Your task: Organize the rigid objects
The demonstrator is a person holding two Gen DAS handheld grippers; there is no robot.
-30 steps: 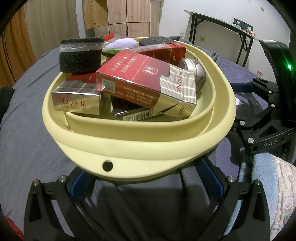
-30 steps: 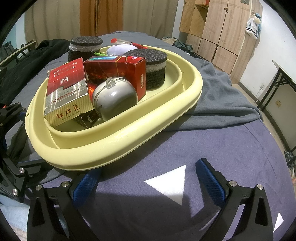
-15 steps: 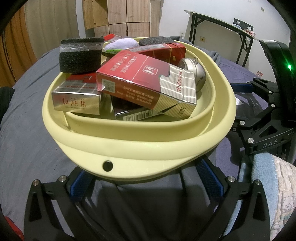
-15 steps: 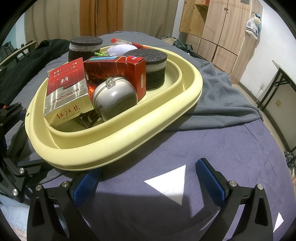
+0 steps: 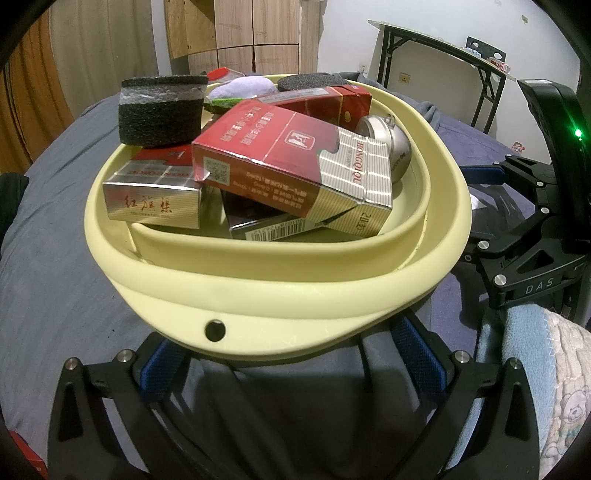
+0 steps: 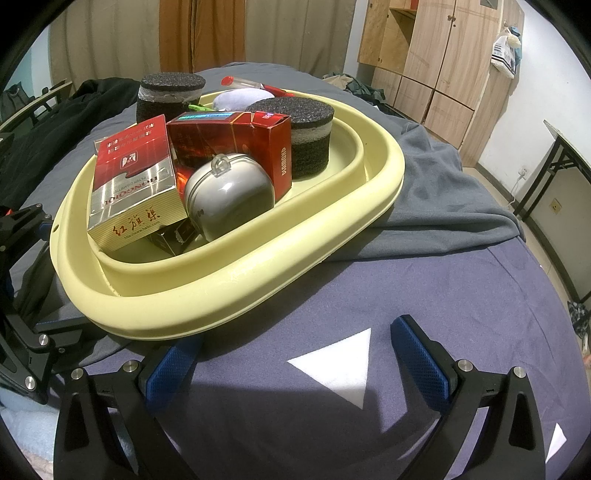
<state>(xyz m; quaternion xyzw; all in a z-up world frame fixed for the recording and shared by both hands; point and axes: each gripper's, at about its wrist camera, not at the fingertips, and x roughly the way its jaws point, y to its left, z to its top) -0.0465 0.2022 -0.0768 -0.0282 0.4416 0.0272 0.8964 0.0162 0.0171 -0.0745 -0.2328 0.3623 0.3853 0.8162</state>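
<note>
A bed [image 5: 48, 229] under a grey-blue cover fills the room's middle, with wooden wardrobes [image 5: 236, 33] at twelve o'clock and a folding table [image 5: 436, 55] at one o'clock. From the left wrist view, a pale yellow basin [image 5: 280, 295] sits on the bed straight ahead, heaped with rigid things: a red-and-silver cigarette pack [image 5: 295, 162] tilted across the top, another silver pack [image 5: 155, 199] at nine o'clock, a black foam roll [image 5: 162, 110] at eleven, a grey round case [image 5: 391, 144] at two. The left hand-held gripper [image 5: 291, 354] stands wide open, empty, its blue fingertips just under the basin's near rim. From the right wrist view, the basin [image 6: 258, 266] lies at eleven o'clock, with the grey case [image 6: 229, 195] beside a red carton [image 6: 236, 144] and a second foam roll [image 6: 299, 136]. The right hand-held gripper [image 6: 295, 354] is spread wide, holding nothing, over the cover near a white triangle [image 6: 340, 365]; its left fingertip sits close under the rim.
</note>
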